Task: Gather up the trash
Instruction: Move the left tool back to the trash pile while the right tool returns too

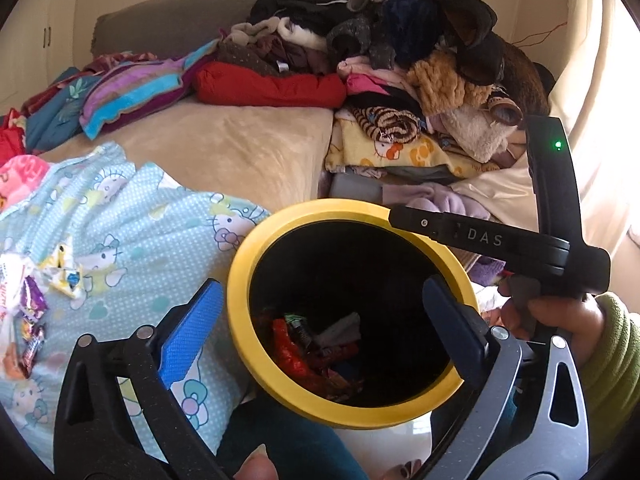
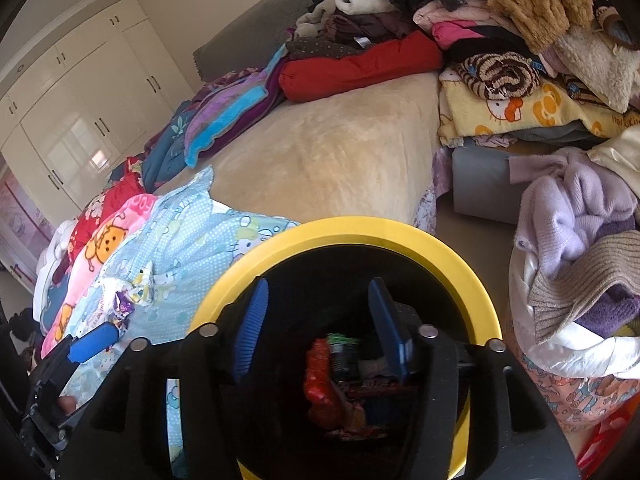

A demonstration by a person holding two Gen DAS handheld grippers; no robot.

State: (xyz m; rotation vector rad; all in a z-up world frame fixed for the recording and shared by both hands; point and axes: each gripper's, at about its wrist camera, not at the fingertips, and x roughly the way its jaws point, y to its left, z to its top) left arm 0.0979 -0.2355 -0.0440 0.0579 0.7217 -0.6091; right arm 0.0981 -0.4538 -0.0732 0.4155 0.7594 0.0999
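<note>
A yellow-rimmed black bin (image 1: 240,280) (image 2: 360,228) stands at the bed's near edge. Red and dark wrappers (image 1: 296,352) (image 2: 320,380) lie at its bottom. My left gripper (image 1: 320,328) hovers over the bin's left side, open wide; one blue finger (image 1: 192,328) is outside the rim and the other is over the hole. My right gripper (image 2: 320,332) is open above the bin's mouth, with no pad pressing on anything. Several loose candy wrappers (image 1: 32,308) (image 2: 124,304) lie on the light blue cartoon-cat blanket (image 1: 140,220) to the left.
A beige bed cover (image 1: 240,144) lies beyond the bin. Piled clothes and blankets (image 1: 380,40) fill the back and right. A lilac sweater heap (image 2: 580,220) sits right of the bin. A hand in a green sleeve (image 1: 600,340) holds the right gripper. White wardrobes (image 2: 80,100) stand far left.
</note>
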